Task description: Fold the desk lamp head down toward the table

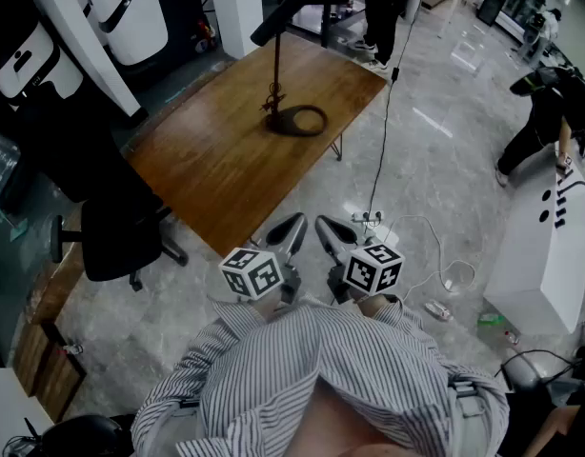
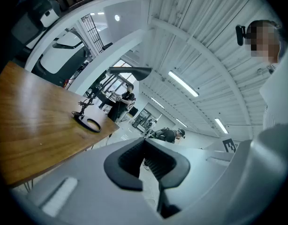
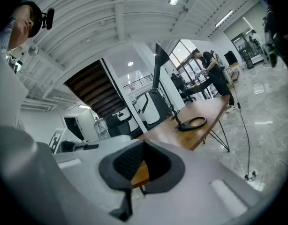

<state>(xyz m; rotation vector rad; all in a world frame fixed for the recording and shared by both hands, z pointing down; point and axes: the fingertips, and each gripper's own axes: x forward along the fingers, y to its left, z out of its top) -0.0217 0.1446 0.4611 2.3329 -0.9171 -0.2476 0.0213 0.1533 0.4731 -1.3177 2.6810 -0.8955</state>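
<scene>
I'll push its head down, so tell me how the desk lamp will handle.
The desk lamp looks top-heavy: a long head on a thin upright pole, so it may tip. Its open ring base looks light and could slide on the smooth table.

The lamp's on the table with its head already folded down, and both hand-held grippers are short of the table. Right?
No: in the head view the lamp has its head raised high, not folded down. The rest holds.
</scene>
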